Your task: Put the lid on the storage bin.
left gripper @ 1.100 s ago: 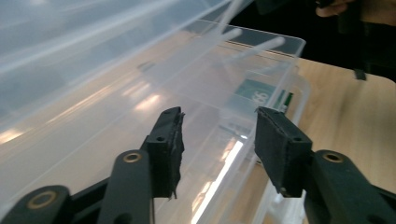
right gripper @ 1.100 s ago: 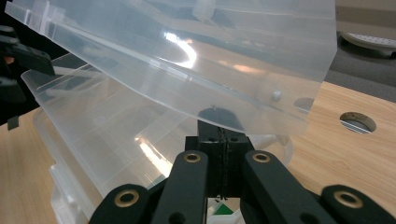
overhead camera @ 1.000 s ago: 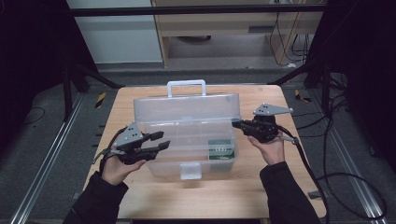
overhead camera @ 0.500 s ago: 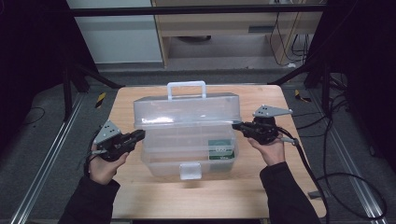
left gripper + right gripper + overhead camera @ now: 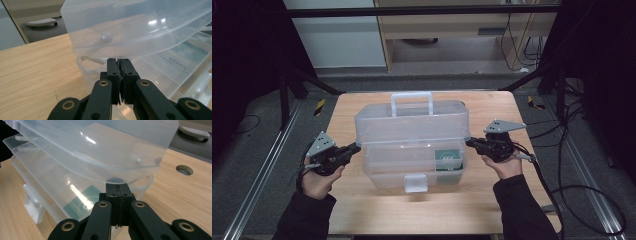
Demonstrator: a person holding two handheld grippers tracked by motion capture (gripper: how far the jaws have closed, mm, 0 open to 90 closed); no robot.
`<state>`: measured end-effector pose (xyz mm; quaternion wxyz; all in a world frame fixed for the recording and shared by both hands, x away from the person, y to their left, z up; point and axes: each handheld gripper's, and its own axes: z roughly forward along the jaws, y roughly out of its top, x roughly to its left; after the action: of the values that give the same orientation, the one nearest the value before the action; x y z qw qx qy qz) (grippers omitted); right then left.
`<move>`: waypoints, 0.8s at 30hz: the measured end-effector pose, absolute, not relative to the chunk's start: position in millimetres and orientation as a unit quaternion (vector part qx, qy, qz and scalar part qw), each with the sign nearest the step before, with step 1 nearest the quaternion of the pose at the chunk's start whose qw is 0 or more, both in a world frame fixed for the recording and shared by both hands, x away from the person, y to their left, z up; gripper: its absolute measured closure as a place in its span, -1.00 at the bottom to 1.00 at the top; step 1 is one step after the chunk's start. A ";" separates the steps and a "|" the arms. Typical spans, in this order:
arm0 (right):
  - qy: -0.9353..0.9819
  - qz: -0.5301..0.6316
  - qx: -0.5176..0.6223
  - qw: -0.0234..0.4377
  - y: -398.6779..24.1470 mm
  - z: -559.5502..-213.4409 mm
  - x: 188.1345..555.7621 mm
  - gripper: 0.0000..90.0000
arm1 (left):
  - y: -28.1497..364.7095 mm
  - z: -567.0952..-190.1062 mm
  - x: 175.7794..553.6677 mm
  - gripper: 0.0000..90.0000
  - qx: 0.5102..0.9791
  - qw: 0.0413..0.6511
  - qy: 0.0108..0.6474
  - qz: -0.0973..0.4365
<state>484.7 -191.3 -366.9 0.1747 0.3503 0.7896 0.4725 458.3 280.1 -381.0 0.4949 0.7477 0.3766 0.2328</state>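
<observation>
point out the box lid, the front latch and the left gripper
box lid [image 5: 412, 122], high view, on its clear top face.
front latch [image 5: 416, 183], high view, on the white tab at the base's front.
left gripper [image 5: 355, 148], high view, at its shut jaw tips by the lid's edge.

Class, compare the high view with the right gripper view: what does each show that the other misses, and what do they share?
High view alone: the box's white handle, the left gripper shut at the left end of the clear plastic storage box, both of the person's forearms, and the floor around the table.

Right gripper view alone: a round hole in the tabletop and the small peg on the raised lid's end.

Both: the box with its lid lifted, its front latch, the green-labelled item inside, and the right gripper, shut under the lid's edge.
</observation>
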 end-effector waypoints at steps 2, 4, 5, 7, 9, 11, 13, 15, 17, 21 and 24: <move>0.790 0.469 0.354 0.173 -193.8 -369.1 482.0 1.00 | 280.6 -383.3 457.6 0.96 0.752 0.489 0.378 0.230; 0.792 0.466 0.354 0.172 -195.9 -372.2 480.2 1.00 | 281.1 -387.1 456.2 0.98 0.754 0.484 0.378 0.230; 0.795 0.462 0.355 0.172 -196.6 -373.4 479.5 1.00 | 281.6 -389.1 455.7 0.98 0.756 0.482 0.380 0.227; 0.797 0.456 0.356 0.173 -197.5 -375.9 477.9 1.00 | 282.9 -392.3 455.1 0.99 0.756 0.482 0.381 0.225; 0.800 0.451 0.356 0.171 -198.5 -378.7 476.4 1.00 | 284.2 -394.7 454.8 0.99 0.759 0.477 0.382 0.223; 0.802 0.448 0.357 0.171 -200.0 -381.0 474.7 1.00 | 285.1 -396.8 454.8 0.99 0.763 0.472 0.382 0.223; 0.803 0.443 0.359 0.173 -201.3 -383.3 472.7 1.00 | 286.1 -399.4 455.0 0.99 0.765 0.467 0.384 0.221; 0.801 0.447 0.360 0.171 -203.2 -385.3 471.4 1.00 | 286.8 -403.6 455.4 0.99 0.770 0.455 0.388 0.220; 0.800 0.446 0.363 0.169 -204.6 -386.7 470.8 1.00 | 288.2 -408.9 456.6 0.99 0.768 0.457 0.395 0.213; 0.800 0.432 0.376 0.177 -209.2 -392.2 472.4 1.00 | 293.1 -415.5 461.9 0.98 0.765 0.436 0.418 0.222; 0.798 0.419 0.391 0.185 -213.4 -399.9 476.1 0.96 | 300.3 -422.5 466.1 0.93 0.760 0.426 0.434 0.229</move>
<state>476.1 -213.4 -399.9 0.1848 0.3911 0.7985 0.4187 466.1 300.3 -422.5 0.4258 0.7603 0.4339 0.2289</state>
